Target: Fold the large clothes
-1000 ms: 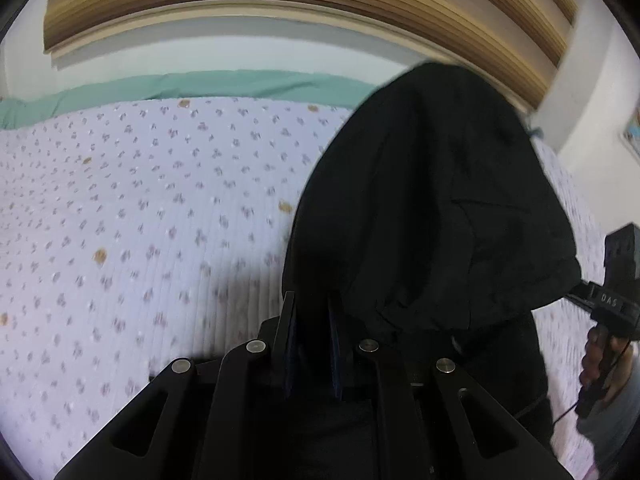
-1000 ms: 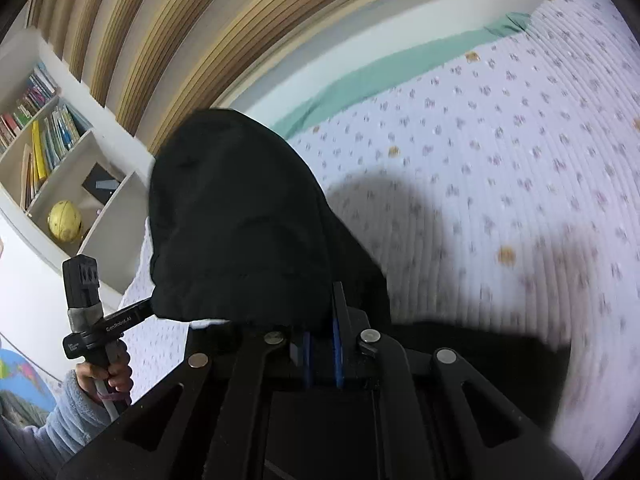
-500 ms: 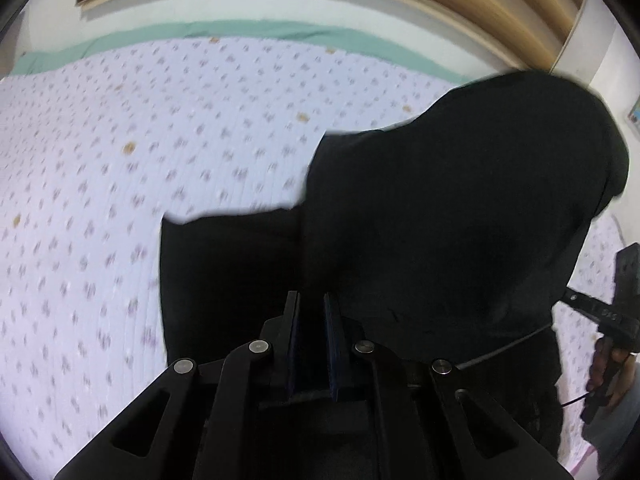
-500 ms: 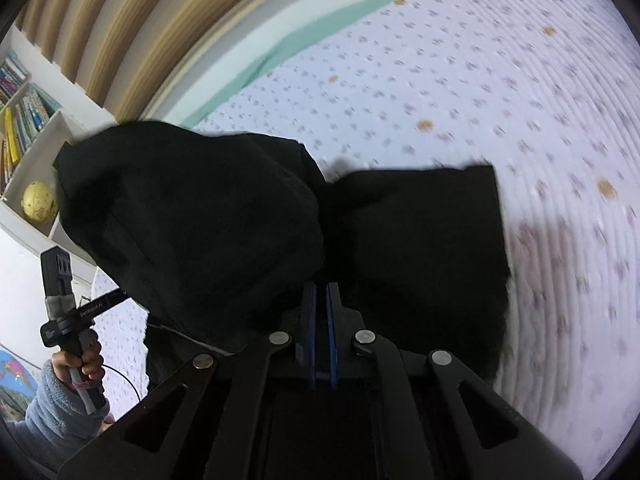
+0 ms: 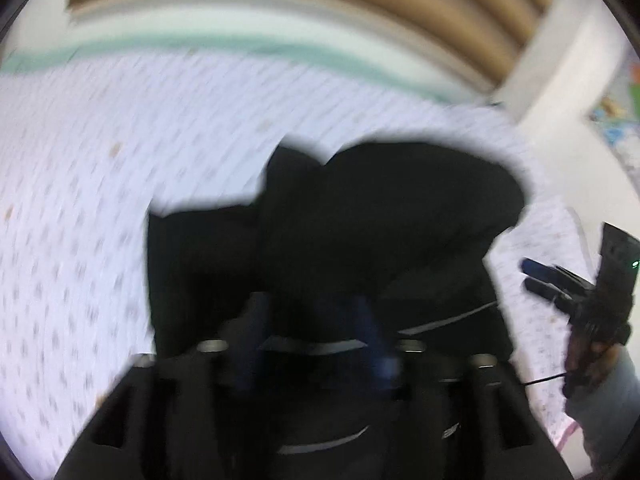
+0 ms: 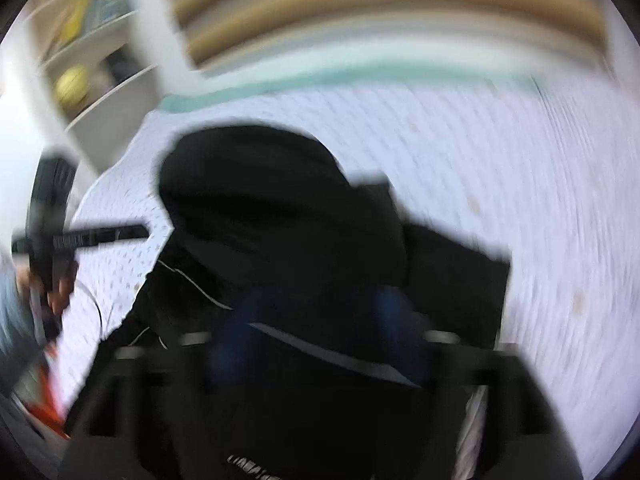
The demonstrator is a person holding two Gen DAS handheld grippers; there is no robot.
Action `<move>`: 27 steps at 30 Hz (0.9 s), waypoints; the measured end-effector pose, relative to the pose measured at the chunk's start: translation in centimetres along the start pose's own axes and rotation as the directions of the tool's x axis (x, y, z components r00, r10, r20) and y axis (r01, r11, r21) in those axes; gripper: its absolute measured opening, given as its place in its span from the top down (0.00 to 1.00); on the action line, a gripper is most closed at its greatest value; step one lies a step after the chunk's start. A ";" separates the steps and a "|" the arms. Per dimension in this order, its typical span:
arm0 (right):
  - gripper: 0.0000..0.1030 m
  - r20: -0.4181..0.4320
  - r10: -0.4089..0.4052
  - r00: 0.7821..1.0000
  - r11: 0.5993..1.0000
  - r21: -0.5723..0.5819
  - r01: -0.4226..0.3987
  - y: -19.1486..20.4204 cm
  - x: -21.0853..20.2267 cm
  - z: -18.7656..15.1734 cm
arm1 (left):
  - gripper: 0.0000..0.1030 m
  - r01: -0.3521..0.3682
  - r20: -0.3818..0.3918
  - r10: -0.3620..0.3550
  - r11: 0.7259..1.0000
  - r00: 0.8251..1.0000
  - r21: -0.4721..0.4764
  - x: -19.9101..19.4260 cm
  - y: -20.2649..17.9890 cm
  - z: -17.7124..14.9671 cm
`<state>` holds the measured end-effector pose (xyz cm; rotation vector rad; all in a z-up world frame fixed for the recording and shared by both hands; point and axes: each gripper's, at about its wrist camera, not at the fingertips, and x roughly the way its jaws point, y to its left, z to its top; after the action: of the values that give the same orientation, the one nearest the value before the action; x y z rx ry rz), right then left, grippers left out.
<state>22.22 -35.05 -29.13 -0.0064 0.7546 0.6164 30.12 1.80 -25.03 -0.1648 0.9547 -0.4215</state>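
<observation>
Fingers on both my grippers stand wide apart now, and nothing is pinched between them. My left gripper (image 5: 310, 320) and my right gripper (image 6: 316, 320) both hang just over the near edge of the black garment (image 5: 360, 216). The garment lies in a dark heap on the flowered bedspread (image 5: 100, 200), with a puffy part bunched on top and a flatter part sticking out to one side. Both pictures are very blurry, so I cannot make out the small folds.

I think the fold has just been laid down and let go. To do this step well, I should pull both grippers back slowly and evenly, so no finger snags the cloth and drags it open. Then I should look for the lumpy part and press it flat, because soft cloth springs up when it is left puffy. A thin pale cord (image 5: 448, 318) lies across the near cloth, and I should keep clear of it. Next I want to pick two corners on the same edge, so the next fold comes out straight.

Half a second ago both grippers were closed tight on the cloth, and the garment was held up higher and spread wider. Now the fingers are open and the cloth has dropped into a lower heap. The view was sharp then, and it is smeared now.
</observation>
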 end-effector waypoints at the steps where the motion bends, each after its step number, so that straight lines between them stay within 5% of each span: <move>1: 0.20 0.028 0.000 1.000 0.998 -0.060 0.001 0.8 -0.1 0.8 | 0.43 0.024 0.028 -0.024 0.999 0.999 0.033 -0.3 -0.7 0.9; 4: 0.20 0.046 -0.040 0.998 0.982 -0.183 0.048 2.2 1.7 3.2 | 0.34 0.037 0.051 -0.046 0.986 0.998 0.163 0.2 -2.6 2.7; 6: 0.20 0.019 -0.052 0.998 0.974 -0.220 0.055 2.0 3.9 4.4 | 0.34 -0.010 0.028 0.003 0.965 1.000 0.261 2.2 -3.6 3.4; 8: 0.20 -0.020 -0.029 0.999 0.972 -0.232 0.023 1.9 5.7 4.9 | 0.34 -0.005 -0.011 0.009 0.956 1.000 0.294 4.2 -3.5 4.0; 10: 0.33 -0.046 0.058 0.997 0.983 -0.174 -0.065 0.7 7.2 5.5 | 0.34 0.022 -0.047 -0.007 0.950 0.999 0.312 5.2 -4.0 4.2; 11: 0.53 -0.065 0.090 0.994 0.986 -0.136 -0.098 0.1 7.9 5.8 | 0.38 0.005 -0.055 0.014 0.945 0.998 0.328 6.1 -3.9 4.4; 12: 0.64 -0.083 0.099 0.992 0.989 -0.098 -0.107 -0.5 8.6 6.2 | 0.55 -0.025 -0.048 0.044 0.937 0.998 0.348 6.7 -4.0 4.6; 14: 0.76 -0.082 0.079 0.993 0.991 -0.101 -0.088 -1.2 9.2 7.0 | 0.81 -0.064 -0.045 0.087 0.926 0.995 0.371 8.1 -4.2 5.1; 21: 0.83 0.048 0.027 0.998 0.980 -0.200 -0.017 0.9 7.3 9.0 | 0.93 -0.146 0.106 0.120 0.948 0.987 0.281 5.6 -5.1 7.5; 27: 0.83 -0.065 0.110 0.992 0.973 -0.197 -0.120 3.1 5.5 2.0 | 0.93 -0.102 -0.054 0.123 0.949 0.991 0.297 4.0 -4.5 -0.2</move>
<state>24.95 -29.21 -30.55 -0.1661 0.7456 0.8038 30.76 -3.97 -26.73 0.1759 0.9559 -0.4611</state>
